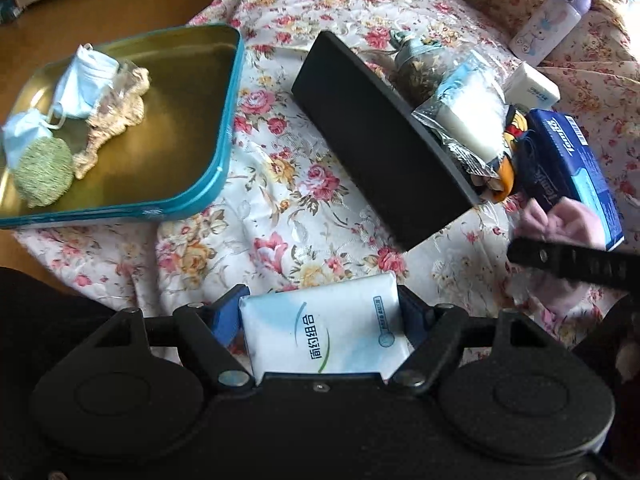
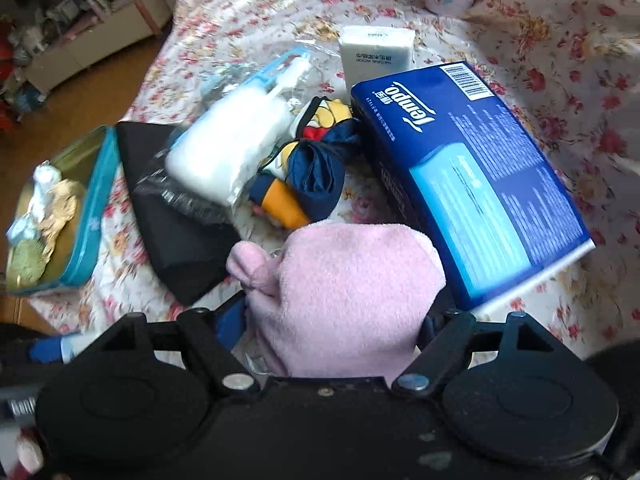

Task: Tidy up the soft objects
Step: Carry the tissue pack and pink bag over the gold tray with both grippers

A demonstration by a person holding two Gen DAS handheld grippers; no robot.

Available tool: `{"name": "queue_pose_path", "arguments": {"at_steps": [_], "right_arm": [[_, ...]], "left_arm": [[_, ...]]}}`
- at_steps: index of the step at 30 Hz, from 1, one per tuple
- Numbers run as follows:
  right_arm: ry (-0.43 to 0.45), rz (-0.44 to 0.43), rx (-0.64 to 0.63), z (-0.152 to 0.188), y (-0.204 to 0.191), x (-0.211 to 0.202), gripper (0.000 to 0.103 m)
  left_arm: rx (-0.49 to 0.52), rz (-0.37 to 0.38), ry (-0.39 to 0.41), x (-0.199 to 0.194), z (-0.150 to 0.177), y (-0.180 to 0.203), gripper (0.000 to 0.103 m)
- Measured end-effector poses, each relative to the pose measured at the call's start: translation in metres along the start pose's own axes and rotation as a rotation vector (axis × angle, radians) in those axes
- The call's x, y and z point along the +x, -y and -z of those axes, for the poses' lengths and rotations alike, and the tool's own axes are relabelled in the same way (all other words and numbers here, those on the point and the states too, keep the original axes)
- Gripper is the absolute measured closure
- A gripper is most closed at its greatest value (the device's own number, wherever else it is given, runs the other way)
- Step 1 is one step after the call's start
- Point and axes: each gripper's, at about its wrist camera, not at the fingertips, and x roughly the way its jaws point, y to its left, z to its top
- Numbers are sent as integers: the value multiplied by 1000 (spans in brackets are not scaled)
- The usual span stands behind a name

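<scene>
Holding a white tissue pack (image 1: 324,336) between the blue pads of my left claw (image 1: 320,320), I see it pinched on both sides and lifted above the floral bedspread (image 1: 280,216). My right claw (image 2: 340,320) is clamped on a pink plush item (image 2: 344,292), which fills the gap between its fingers and hides the tips. To the left on the bed sits a teal tin tray (image 1: 224,128) with a gold inside; 2 crumpled light blue face masks (image 1: 84,80), a cream knitted piece (image 1: 116,120) and a green scrub pad (image 1: 42,172) lie in it, bunched toward its left side. Between the tray and the pile of other things rests a black flat case (image 1: 376,140), tilted against that pile. Leaning on the case is a clear bag of white cotton (image 2: 232,156), and beside it a bundle of navy and yellow cloth (image 2: 312,176). Just right of the cloth lies a blue Tempo tissue box (image 2: 480,184), with another small white tissue pack (image 2: 376,56) behind it. A pale lilac bottle (image 1: 552,24) lies farther back on the bedspread.
</scene>
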Motion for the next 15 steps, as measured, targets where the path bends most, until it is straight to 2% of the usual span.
{"name": "queue_pose_path", "arguments": {"at_steps": [8, 15], "right_arm": [[56, -37, -83, 38, -4, -22, 23], [43, -18, -176, 42, -30, -27, 23]], "left_arm": [[4, -47, 7, -11, 11, -2, 31], [-53, -73, 31, -22, 11, -26, 31]]}}
